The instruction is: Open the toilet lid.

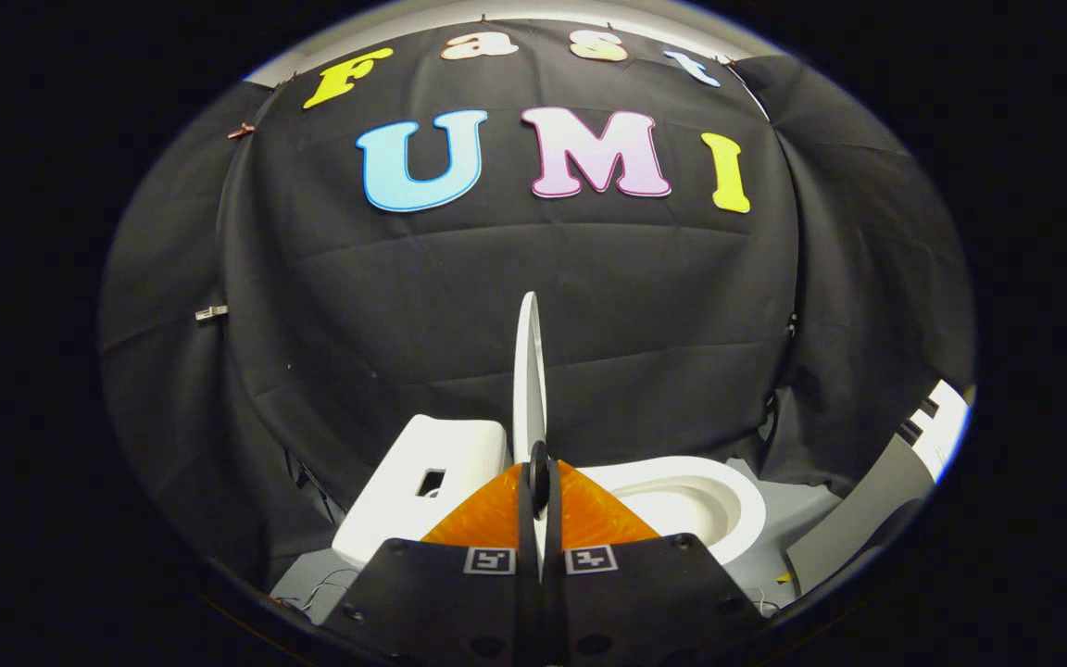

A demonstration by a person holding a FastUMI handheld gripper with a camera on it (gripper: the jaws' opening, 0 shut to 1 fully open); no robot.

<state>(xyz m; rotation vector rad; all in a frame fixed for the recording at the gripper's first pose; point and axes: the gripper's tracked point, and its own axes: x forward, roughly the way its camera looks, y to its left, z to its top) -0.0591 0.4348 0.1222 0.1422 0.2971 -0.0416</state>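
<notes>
Between the fingers: the toilet lid point(528, 371) is standing on edge, pretty much upright, seen edge-on as a thin white blade rising from the fingertips toward the booth wall.

Gripper view, tool: the tool point(539, 482) is pinched narrow on the lid's rim, both fingers pressing it from either side, so it's holding the lid.

Gripper view, bowl: the toilet bowl point(682, 505) sits just right of the lid, seat ring and basin fully uncovered.

Gripper view, tank: the tank point(422, 491) is just left of the lid, with a small dark opening in its top.

Step in hand: I'd say this is the tail end of the lift. The lid is up near vertical, and the bowl is already exposed.

How far along: nearly done, imo.

Next move: probably tip the lid a touch further toward the tank so it rests there by itself, then spread the fingers and back off. Letting go too early risks it dropping shut onto the bowl.
</notes>
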